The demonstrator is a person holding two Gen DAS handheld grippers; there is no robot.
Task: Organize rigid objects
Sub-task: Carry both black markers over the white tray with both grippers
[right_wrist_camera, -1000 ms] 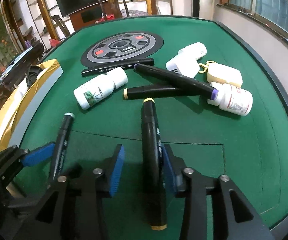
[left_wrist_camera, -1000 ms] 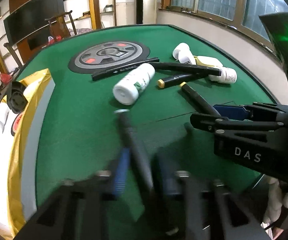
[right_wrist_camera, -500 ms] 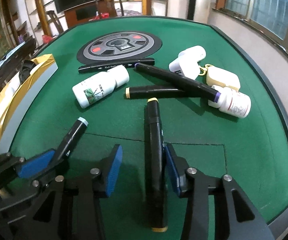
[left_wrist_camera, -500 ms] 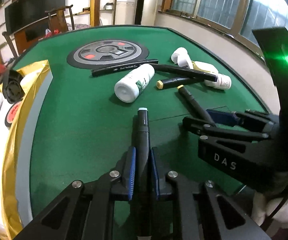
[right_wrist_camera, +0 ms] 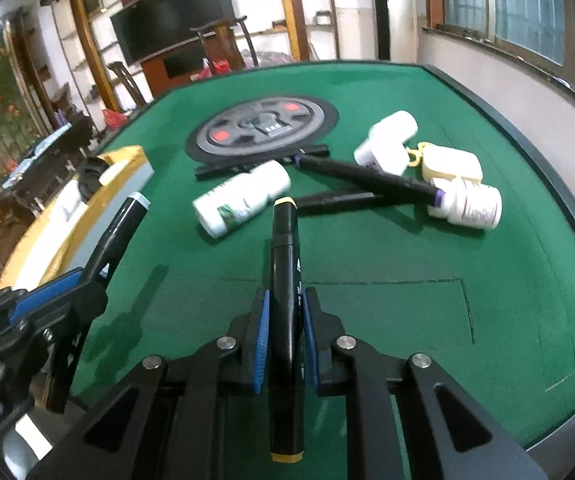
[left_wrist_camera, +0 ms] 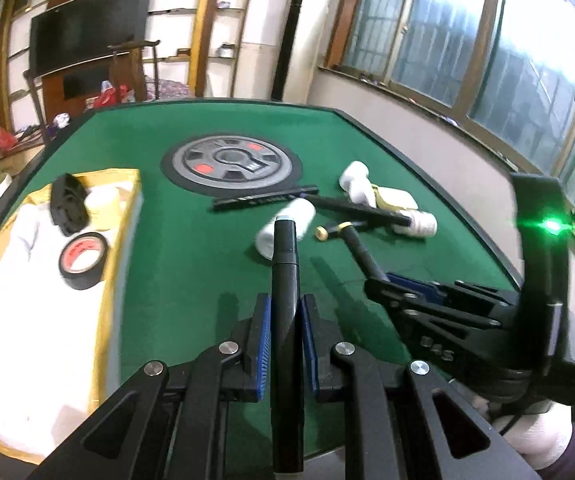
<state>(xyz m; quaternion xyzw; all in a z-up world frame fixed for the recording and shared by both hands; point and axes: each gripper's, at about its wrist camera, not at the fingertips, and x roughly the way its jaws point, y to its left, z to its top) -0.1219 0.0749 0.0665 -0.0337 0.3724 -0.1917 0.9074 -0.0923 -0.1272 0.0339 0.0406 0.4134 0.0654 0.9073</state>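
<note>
My left gripper (left_wrist_camera: 284, 312) is shut on a black marker with a grey cap (left_wrist_camera: 285, 264), held above the green table. My right gripper (right_wrist_camera: 284, 300) is shut on a black marker with yellow ends (right_wrist_camera: 284, 248), also lifted. The left gripper and its marker (right_wrist_camera: 121, 228) show at the left of the right wrist view. On the felt lie a white bottle with a green label (right_wrist_camera: 239, 200), two more black markers (right_wrist_camera: 367, 178), a flat black pen (left_wrist_camera: 263, 199), a white bottle (right_wrist_camera: 471, 206), a white device (right_wrist_camera: 387, 142) and a cream case (right_wrist_camera: 451, 164).
A gold-edged white box (left_wrist_camera: 39, 280) at the left holds a roll of black tape (left_wrist_camera: 82, 258) and a black object (left_wrist_camera: 68, 204). A grey round panel (left_wrist_camera: 229, 162) sits in the table's middle. A wall and windows run along the right.
Both grippers have risen from the table with their markers. The right gripper has shut on the yellow-ended marker. The box at the left has come more into view.
</note>
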